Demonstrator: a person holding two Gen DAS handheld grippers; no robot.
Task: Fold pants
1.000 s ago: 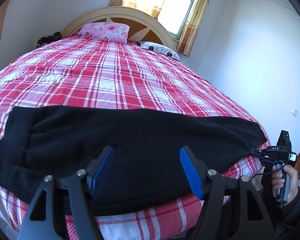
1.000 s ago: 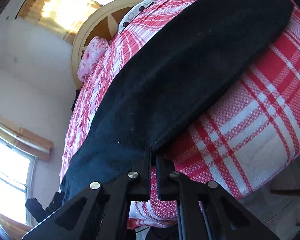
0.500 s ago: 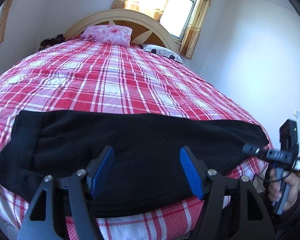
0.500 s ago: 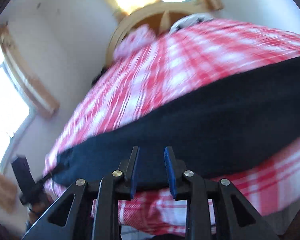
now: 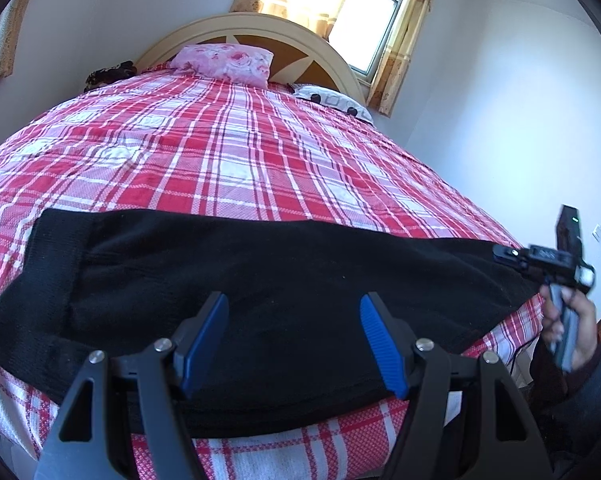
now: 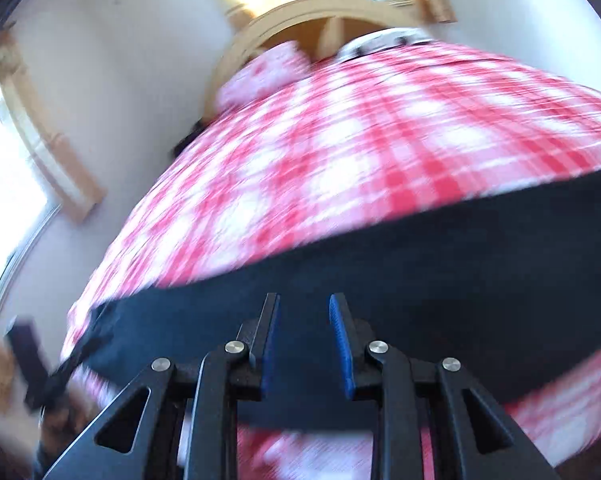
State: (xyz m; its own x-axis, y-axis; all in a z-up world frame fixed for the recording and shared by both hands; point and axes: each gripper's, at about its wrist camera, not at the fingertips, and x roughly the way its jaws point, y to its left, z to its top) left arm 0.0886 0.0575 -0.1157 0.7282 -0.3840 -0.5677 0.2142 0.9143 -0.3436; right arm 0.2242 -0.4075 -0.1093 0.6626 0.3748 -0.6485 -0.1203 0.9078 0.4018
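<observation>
Since a second ago the right gripper (image 6: 303, 340) has let go of the black pants (image 5: 260, 300): its fingers, then pinched shut on the near hem at the leg end, now stand partly apart with nothing between them, and its view has swung from along the garment to facing across it toward the headboard (image 5: 260, 36). That view is motion-blurred, so fine detail there cannot be read. The left gripper (image 5: 294, 340) has barely shifted; its blue fingers (image 5: 380, 344) are spread wide and hold nothing, hovering over the near edge of the pants.

The pants lie flat near the foot of the bed (image 5: 220, 152), on the red plaid cover, already doubled leg over leg, judging by the stacked edges along the near side. Their long axis runs left to right across both views, crosswise to both pairs of fingers. The waistband end lies to the left, the leg end to the right, where the right hand (image 5: 568, 328) holds its gripper just off the cuff. The right gripper is therefore the nearer one to the leg end, the left to the middle and waist. A likely next fold brings one end over the other along that axis, so each gripper would need to close on the cloth nearest it.
</observation>
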